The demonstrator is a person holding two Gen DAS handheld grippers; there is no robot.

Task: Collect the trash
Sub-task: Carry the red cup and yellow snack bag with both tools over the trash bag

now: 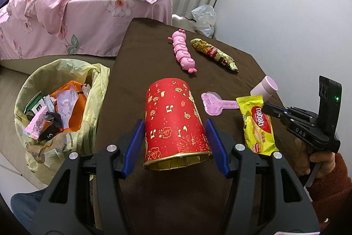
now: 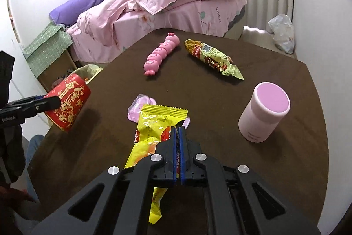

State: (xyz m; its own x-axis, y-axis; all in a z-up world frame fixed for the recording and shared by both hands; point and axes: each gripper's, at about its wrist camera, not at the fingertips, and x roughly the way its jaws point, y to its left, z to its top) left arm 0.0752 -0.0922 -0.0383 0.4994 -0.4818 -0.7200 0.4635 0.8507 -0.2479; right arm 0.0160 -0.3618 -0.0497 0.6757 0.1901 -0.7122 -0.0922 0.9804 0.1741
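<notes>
A red paper cup with gold print sits between the blue pads of my left gripper, which is shut on its sides. In the right wrist view the cup hangs tilted over the table's left edge in that gripper. My right gripper is shut on a yellow wafer packet, which hangs just above the brown table. From the left wrist, the packet shows pinched in the right gripper. A bin lined with a yellow bag holds several wrappers, left of the table.
On the table lie a pink caterpillar toy, a crumpled green-red snack wrapper, a pink translucent scoop-shaped piece and a pink tumbler. A bed with pink bedding stands behind. A clear plastic bag sits by the wall.
</notes>
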